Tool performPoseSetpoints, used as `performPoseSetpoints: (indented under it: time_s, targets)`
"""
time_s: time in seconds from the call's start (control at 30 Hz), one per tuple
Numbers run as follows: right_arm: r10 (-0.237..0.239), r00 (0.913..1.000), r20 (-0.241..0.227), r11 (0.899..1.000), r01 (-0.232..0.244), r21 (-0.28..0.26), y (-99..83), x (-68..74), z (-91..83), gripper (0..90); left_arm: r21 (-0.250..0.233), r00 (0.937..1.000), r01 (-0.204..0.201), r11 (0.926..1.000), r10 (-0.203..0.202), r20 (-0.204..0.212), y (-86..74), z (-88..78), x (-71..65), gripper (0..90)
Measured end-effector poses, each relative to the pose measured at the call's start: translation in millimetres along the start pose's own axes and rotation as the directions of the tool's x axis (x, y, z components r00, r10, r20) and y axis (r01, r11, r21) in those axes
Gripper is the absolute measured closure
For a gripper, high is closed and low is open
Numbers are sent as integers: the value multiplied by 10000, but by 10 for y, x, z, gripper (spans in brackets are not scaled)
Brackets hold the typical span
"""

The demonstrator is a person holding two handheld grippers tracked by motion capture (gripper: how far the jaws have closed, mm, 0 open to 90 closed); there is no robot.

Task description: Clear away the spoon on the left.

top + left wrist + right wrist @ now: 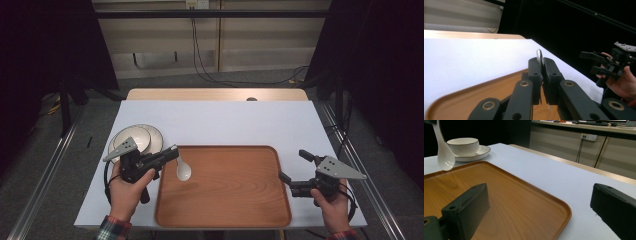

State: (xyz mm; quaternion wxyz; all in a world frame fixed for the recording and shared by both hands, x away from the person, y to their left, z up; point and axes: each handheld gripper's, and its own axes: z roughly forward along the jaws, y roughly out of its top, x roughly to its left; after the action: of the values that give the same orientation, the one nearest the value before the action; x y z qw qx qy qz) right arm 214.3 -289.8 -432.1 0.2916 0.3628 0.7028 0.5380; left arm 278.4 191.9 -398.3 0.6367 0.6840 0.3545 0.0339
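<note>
A white ceramic spoon (183, 171) hangs bowl-down over the left end of the wooden tray (225, 200). My left gripper (171, 151) is shut on the spoon's handle (539, 55), whose tip sticks up between the closed jaws of the left gripper (541, 65). In the right gripper view the spoon (444, 155) dangles just above the tray (524, 195). My right gripper (293, 165) is held open at the tray's right edge, with nothing between its spread jaws. From its own camera, the right gripper (539, 205) looks across the tray's near corner.
A white bowl (131, 138) sits on a white plate (154, 136) left of the tray, behind my left hand; the bowl (463, 145) and plate (480, 152) stand past the tray's far end. The white table top (225, 122) stretches behind the tray.
</note>
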Motion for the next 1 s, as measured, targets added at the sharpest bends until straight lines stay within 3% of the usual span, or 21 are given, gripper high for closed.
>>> performPoseSetpoints:
  time_s: [0.3,0.63,1.0]
  targets:
    - [-117,9999,-94,9999,117,1,2,7,6,17,278,9999,47,9996,-51,131,-127,22,-43,854]
    - [-154,9998,-129,9999,155,28,2,11,13,17,537,9979,193,9984,-226,609,-243,90,-129,854]
    - [-147,9998,-117,9999,148,60,1,10,12,17,793,9974,341,9963,-390,611,-337,113,-102,853]
